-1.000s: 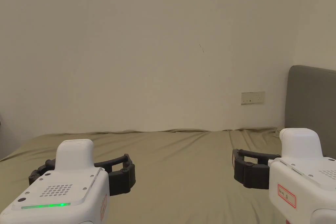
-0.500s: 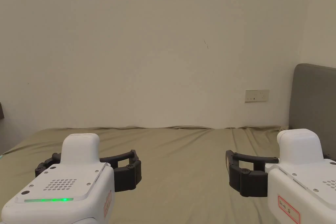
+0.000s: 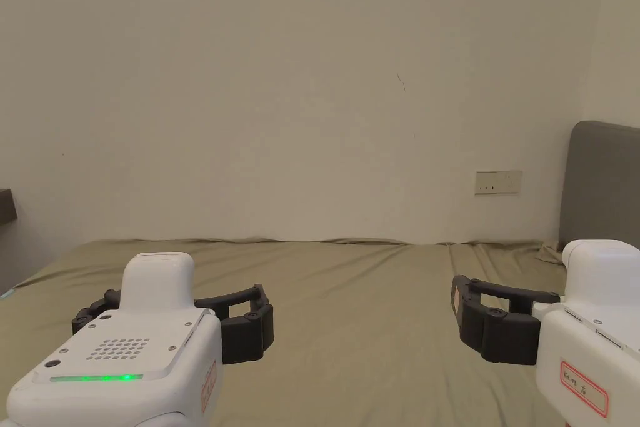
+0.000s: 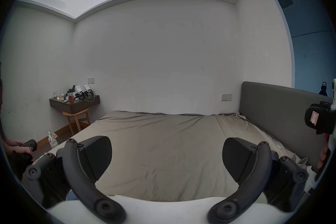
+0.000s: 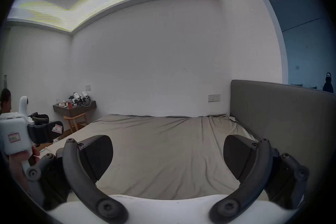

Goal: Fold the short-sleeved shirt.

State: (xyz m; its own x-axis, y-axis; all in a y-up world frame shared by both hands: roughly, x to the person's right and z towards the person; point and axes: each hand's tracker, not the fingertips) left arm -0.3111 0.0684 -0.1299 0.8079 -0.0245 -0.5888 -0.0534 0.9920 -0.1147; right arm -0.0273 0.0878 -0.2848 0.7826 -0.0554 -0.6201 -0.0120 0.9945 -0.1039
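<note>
An olive-green bed sheet lies flat with light creases and bears no garment that I can see. My left gripper hovers low over the sheet's near left part, jaws wide apart and empty; its own view looks through the gap onto bare sheet. My right gripper hovers over the near right part, open as well, with bare sheet between its jaws. Each gripper appears at the edge of the other's view: the right gripper and the left gripper.
A grey padded headboard bounds the bed on the right, with a wall outlet beside it. A dark wall shelf with small items and a wooden stool stand beyond the bed's left side. Another person's hand shows at far left.
The head camera has panned a little, shifting the wall and outlet rightward. The right gripper has drifted slightly to the right. Both grippers stay open and empty.
</note>
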